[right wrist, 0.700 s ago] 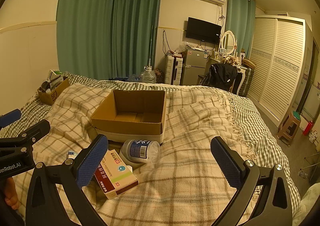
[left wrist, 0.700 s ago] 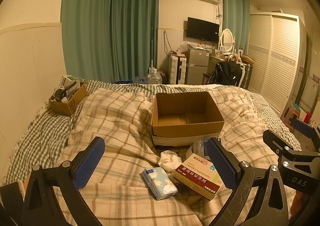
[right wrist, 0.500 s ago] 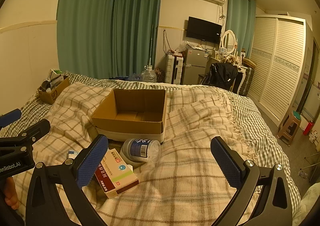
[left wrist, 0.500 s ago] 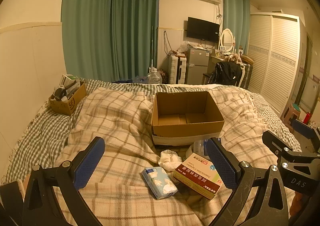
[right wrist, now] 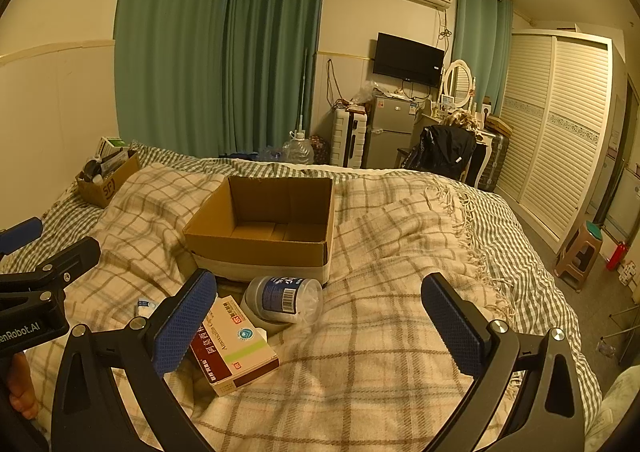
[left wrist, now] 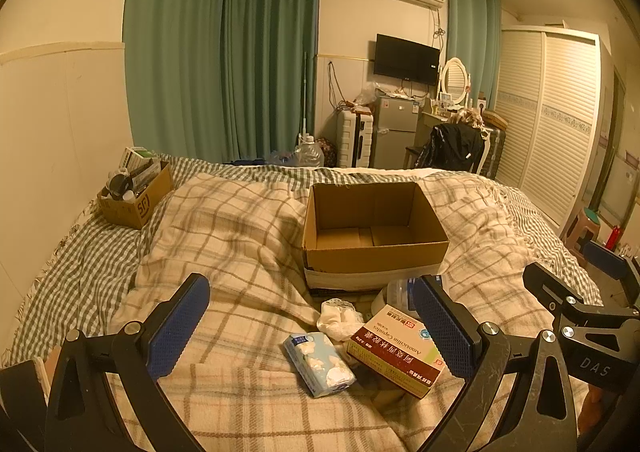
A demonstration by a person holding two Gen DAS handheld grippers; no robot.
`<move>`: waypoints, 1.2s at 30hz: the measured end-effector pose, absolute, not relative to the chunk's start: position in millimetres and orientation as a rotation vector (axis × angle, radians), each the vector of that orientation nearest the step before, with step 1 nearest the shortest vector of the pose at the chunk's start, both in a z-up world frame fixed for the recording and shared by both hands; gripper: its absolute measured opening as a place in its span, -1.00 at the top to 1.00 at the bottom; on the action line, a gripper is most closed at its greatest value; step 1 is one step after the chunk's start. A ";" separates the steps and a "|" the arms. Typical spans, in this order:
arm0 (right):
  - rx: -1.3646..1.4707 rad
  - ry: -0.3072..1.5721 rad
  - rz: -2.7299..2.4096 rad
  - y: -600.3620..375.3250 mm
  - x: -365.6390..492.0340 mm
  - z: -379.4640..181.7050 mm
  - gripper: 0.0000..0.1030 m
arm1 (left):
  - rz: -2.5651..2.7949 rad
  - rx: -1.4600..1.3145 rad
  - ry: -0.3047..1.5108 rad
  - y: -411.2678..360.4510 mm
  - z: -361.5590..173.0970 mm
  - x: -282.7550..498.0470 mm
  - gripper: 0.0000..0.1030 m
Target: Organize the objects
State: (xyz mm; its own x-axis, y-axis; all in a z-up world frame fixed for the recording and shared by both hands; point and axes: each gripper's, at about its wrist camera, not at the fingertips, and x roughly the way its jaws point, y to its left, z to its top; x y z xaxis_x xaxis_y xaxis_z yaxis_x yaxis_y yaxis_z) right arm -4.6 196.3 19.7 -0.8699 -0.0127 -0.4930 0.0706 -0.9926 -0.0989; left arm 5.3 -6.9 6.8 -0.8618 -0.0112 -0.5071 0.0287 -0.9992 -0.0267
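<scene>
Medicine carton point(left wrist: 398, 348) lies nearest the empty cardboard box point(left wrist: 374, 228). Left gripper point(left wrist: 316, 328) and right gripper point(right wrist: 316, 326), both spread wide and holding nothing, should straddle its narrow sides squarely.

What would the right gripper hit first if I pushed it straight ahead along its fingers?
Probably the plaid blanket: the open right gripper points at bare bedding. The plastic jar lies just left of that line and the cardboard box beyond it; depth is uncertain.

Cardboard box point(left wrist: 374, 230) sat open-topped, interior bare, reachable from above. Its near side was crowded: medicine carton point(left wrist: 398, 350), tissue pack point(left wrist: 319, 364), crumpled wad point(left wrist: 338, 318) and a toppled jar point(right wrist: 286, 298) lay just before it. Blanket point(right wrist: 400, 252) right of the box was bare, as was the blanket left of it.
</scene>
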 end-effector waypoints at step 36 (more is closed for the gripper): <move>0.973 0.200 -2.901 213.0 -35.0 -27.1 -0.99 | -2.760 1.287 -0.088 9.1 -102.0 -41.4 -0.97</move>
State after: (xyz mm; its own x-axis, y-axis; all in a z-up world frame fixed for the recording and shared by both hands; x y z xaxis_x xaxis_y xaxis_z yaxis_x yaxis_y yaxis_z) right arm -35.0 213.0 -27.1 -0.7962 -0.0296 -0.6043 0.1121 -0.9887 -0.0994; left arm -41.4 9.1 -102.0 -0.6396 -0.1100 -0.7608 0.0614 -0.9939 0.0921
